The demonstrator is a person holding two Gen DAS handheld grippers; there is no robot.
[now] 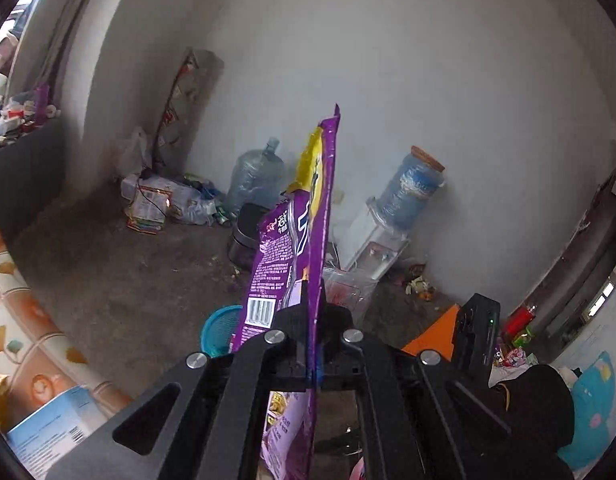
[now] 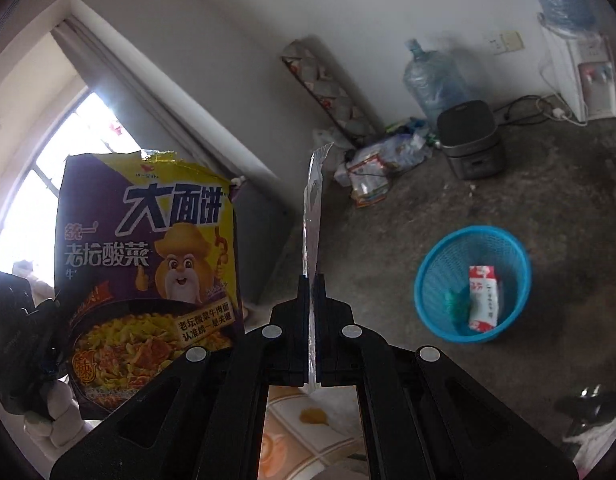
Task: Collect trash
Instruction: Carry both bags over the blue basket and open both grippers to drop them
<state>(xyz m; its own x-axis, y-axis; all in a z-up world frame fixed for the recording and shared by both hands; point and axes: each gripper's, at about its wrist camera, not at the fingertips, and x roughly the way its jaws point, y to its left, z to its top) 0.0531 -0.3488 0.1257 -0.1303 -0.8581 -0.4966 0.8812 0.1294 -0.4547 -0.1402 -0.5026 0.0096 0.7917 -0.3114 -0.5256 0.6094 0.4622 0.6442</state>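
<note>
Presently both grippers are loaded, each with one flat piece of trash held edge-on. The left gripper [image 1: 312, 308] has its fingers [image 1: 295, 316] pressed together on the lower part of a purple noodle packet [image 1: 295, 240], which stands upright out of the jaws with its torn top uppermost. Gripping near the bottom keeps the empty packet stiff enough not to flop. In the right wrist view the same noodle packet [image 2: 147, 264] shows its printed face, with the other gripper dark at its lower left edge.

The right gripper [image 2: 312, 292] likewise has its fingers [image 2: 322, 300] closed, pinching a thin silvery sachet [image 2: 314, 216] that rises straight up between them. The clamp sits low on the strip, so most of it projects clear.

Below the right jaws lies a patterned tablecloth [image 2: 308, 416] with a yellow stain; in my judgement this is where the litter was lifted from.

Further out, on the concrete floor [image 2: 568, 208], stands a blue basket [image 2: 428, 280], open-topped and already holding a red-and-white carton [image 2: 484, 300]. It is well apart from both grippers, off to the right, and is the evident destination. Both pieces remain to be carried over it and let go.

Beyond, against the wall, are a dark cooker [image 2: 470, 140], a water bottle [image 2: 432, 80], a dispenser [image 2: 584, 76] and a heap of loose wrappers [image 2: 380, 160], none of it yet collected.
</note>
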